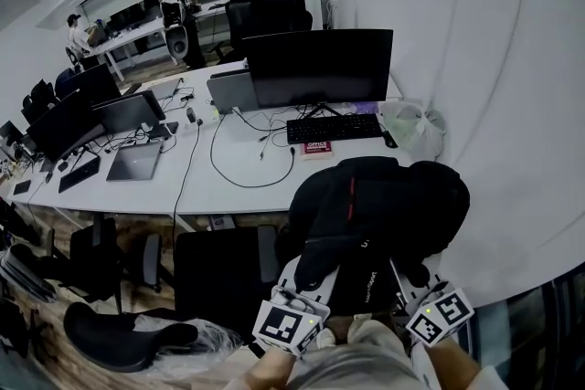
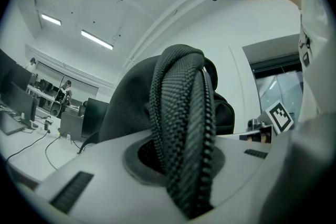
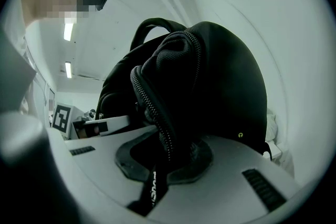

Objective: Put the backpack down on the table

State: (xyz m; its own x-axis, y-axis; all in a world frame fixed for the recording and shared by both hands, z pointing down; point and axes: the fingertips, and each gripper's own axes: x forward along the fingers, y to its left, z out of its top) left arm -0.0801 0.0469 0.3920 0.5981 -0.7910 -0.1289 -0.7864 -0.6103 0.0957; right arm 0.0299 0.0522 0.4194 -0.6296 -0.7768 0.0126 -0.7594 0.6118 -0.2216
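Head cam sits up high, looking forward and steeply down past the near edge of the white table (image 1: 228,183). It gets the whole desk row, with the backpack (image 1: 375,205) close in at bottom middle. The cam on the left gripper (image 2: 181,165) looks along its jaws, tipped a bit toward the ceiling, practically nose-to-fabric. Same deal on the right gripper (image 3: 163,160). All three share the backpack, and each gripper view catches the other one's marker cube (image 2: 281,118) off to the side.
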